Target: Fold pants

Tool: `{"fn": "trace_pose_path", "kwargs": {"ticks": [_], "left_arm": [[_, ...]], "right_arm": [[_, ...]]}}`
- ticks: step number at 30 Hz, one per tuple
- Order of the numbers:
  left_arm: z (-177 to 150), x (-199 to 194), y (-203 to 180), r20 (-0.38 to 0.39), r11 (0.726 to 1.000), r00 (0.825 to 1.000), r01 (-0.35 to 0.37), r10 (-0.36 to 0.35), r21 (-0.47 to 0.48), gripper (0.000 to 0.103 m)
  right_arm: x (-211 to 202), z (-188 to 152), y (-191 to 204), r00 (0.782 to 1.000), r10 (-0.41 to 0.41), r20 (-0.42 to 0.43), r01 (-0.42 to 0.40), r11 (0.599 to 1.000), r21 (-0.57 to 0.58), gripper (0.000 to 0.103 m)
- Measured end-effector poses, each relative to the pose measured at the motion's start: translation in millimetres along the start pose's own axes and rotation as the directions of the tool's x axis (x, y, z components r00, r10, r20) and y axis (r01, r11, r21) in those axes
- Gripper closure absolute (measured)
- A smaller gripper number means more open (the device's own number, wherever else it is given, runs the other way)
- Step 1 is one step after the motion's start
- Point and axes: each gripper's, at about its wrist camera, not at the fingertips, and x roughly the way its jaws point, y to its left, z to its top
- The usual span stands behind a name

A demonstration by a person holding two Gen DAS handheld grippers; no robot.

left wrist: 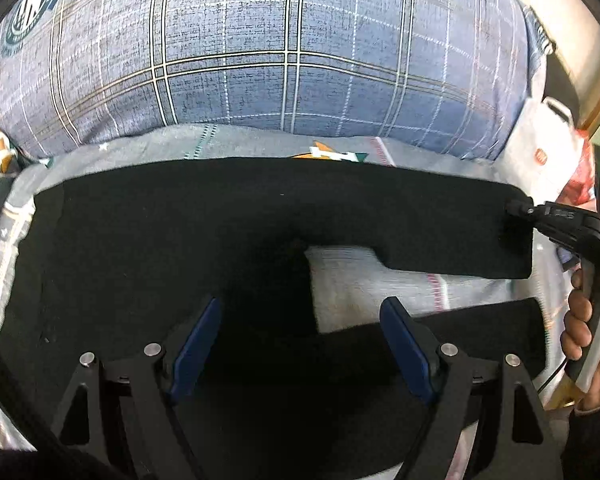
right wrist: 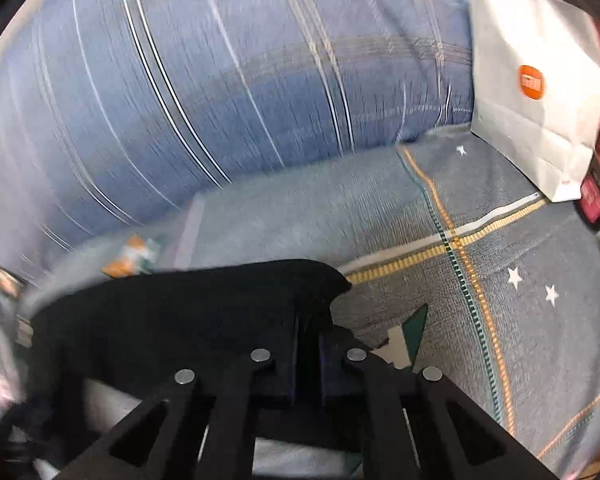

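The right gripper point(right wrist: 308, 344) is pinching the hem of the far leg of the black pants point(left wrist: 220, 220), ready to carry it over; the left gripper point(left wrist: 300, 344) is hovering spread apart above the crotch below it, gripping nothing.

Wrist cams, close, both on pants point(left wrist: 220, 220)

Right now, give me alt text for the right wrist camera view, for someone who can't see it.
The right gripper is shut on the end of a pair of black fabric pants lying on a grey star-patterned bedsheet. Behind them lies a blue plaid quilt, with a white paper bag bearing an orange logo at upper right.
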Motion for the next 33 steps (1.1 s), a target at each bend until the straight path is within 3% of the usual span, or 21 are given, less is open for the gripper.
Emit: {"fn": "trace_pose_path", "kwargs": {"ticks": [1,5,9,13,16,18,21,23,24,28,29,30,32,33], "left_arm": [[0,-2,0,-0.005,1.0,1.0,0.026,-0.026,-0.013,0.021],[0,-10,3,-0.006,0.987,0.99,0.142,-0.143,-0.07,0.021],[11,-15,3,-0.017,0.962,0.971,0.233,-0.238,-0.142,0.021],[34,-6,-9,-0.092,0.953,0.965,0.224,-0.247,-0.204,0.021],[59,11,-23,-0.134,0.943,0.956,0.224,-0.262,-0.248,0.021],[81,23,-33,-0.147,0.947,0.962,0.186,-0.23,-0.26,0.021],[102,38,-40,-0.171,0.932,0.958,0.166,-0.229,-0.322,0.021],[111,55,-49,-0.239,0.948,0.954,0.103,-0.18,-0.302,0.021],[112,67,-54,-0.289,0.955,0.944,0.072,-0.158,-0.287,0.021],[112,92,-60,-0.361,0.95,0.924,0.006,-0.124,-0.312,0.022],[113,95,-61,-0.366,0.954,0.927,-0.03,-0.086,-0.299,0.033],[112,96,-62,-0.374,0.956,0.926,-0.068,-0.046,-0.286,0.058],[107,95,-60,-0.386,0.953,0.922,-0.123,0.007,-0.276,0.091],[104,92,-56,-0.377,0.948,0.926,-0.112,-0.009,-0.297,0.093]], "right_arm": [[-15,-2,-3,0.997,0.063,0.032,-0.064,0.998,0.016,0.095],[-47,-5,-4,0.975,0.193,0.112,-0.194,0.981,-0.007,0.095],[-73,-27,3,0.962,0.237,0.137,-0.231,0.971,-0.061,0.095],[-94,-52,10,0.954,0.267,0.139,-0.252,0.96,-0.118,0.095],[-107,-61,26,0.968,0.173,0.184,-0.138,0.972,-0.188,0.095],[-110,-67,37,0.966,0.183,0.181,-0.142,0.966,-0.216,0.095],[-120,-84,51,0.961,0.172,0.215,-0.095,0.941,-0.325,0.095],[-121,-91,46,0.957,0.203,0.207,-0.125,0.932,-0.339,0.095],[-122,-91,42,0.953,0.23,0.197,-0.155,0.929,-0.337,0.095],[-129,-98,31,0.932,0.296,0.211,-0.195,0.897,-0.397,0.095],[-129,-99,29,0.93,0.305,0.206,-0.201,0.89,-0.408,0.095],[-128,-101,30,0.931,0.302,0.206,-0.197,0.889,-0.413,0.095],[-121,-100,22,0.94,0.284,0.188,-0.191,0.896,-0.401,0.095],[-117,-98,18,0.942,0.283,0.182,-0.194,0.899,-0.392,0.095]]}}
